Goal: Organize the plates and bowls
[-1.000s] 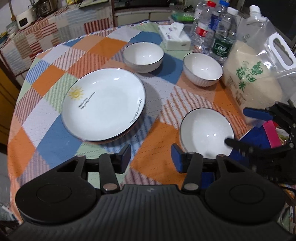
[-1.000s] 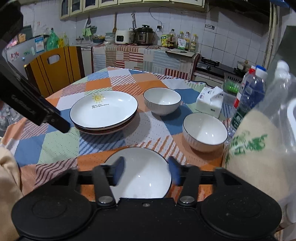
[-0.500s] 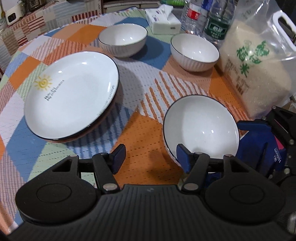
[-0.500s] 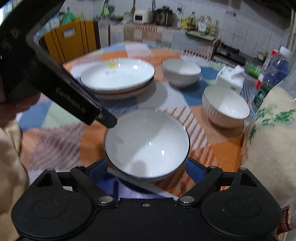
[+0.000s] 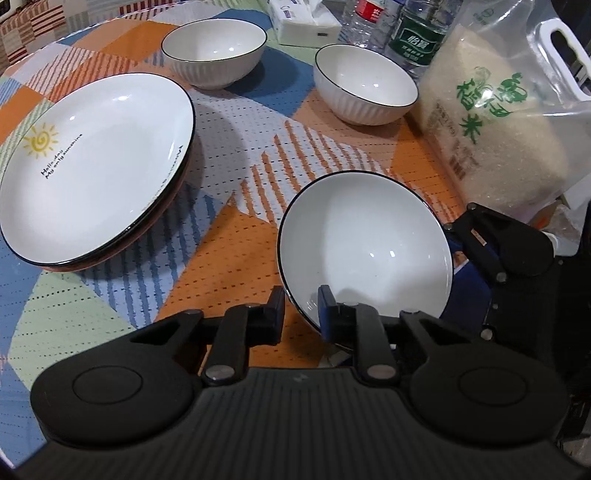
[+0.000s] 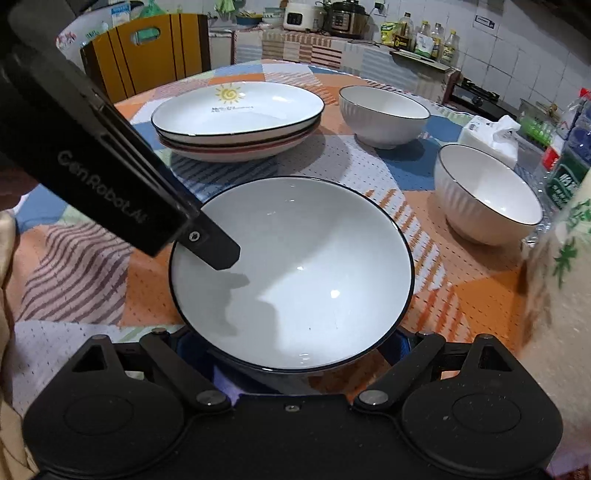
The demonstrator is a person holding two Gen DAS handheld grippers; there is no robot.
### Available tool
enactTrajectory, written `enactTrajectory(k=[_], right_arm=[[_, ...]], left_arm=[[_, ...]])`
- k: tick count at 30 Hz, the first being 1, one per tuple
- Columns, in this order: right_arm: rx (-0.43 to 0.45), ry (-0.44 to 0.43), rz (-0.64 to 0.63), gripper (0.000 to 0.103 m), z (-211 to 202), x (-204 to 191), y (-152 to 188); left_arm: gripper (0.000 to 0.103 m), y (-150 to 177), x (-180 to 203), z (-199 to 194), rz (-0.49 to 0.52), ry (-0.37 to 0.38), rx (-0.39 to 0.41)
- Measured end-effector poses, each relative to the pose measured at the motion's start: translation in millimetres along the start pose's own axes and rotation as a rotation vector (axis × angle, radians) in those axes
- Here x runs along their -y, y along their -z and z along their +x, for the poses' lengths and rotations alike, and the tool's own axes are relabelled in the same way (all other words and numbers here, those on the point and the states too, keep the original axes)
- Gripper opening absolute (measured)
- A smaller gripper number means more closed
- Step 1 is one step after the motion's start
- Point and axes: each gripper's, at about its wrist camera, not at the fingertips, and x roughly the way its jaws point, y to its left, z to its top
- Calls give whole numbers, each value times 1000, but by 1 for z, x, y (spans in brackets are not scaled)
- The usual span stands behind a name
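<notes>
A white bowl with a black rim (image 5: pixel 365 243) sits near the table's front; it also shows in the right wrist view (image 6: pixel 291 269). My left gripper (image 5: pixel 301 314) is shut on its rim, one finger inside the bowl (image 6: pixel 218 251) and one outside. My right gripper (image 6: pixel 291 350) is wide open, with the bowl's near side resting between its spread fingers. A stack of white plates (image 5: pixel 92 162) with a sun print lies to the left. Two more white bowls (image 5: pixel 214 48) (image 5: pixel 365 83) stand at the back.
A big bag of rice (image 5: pixel 495 122) stands close on the right of the held bowl. Water bottles (image 5: pixel 417 33) and a tissue box (image 5: pixel 303 22) are behind the bowls. A patchwork cloth (image 5: pixel 229 258) covers the round table. A yellow chair (image 6: pixel 147 48) stands beyond.
My left gripper has moved right and closed on the near bowl's rim. My right gripper has opened wide and come up under the bowl's near side.
</notes>
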Motion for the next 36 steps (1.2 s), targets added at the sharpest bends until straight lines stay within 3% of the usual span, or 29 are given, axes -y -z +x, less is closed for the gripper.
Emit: enactTrajectory(k=[9,23,36], right_arm=[[30,-10,-16,94,-2,-15,-10],[90,-131,-59,94,3,-80,-56],[93,-166,-112,94,37,-118,-64]], left_arm=[[17,6,-11,-20,24,-26,-6],[17,29,-84,-79,-50,-93,-57],[17,52,-120,-64,-108,-168,-114]])
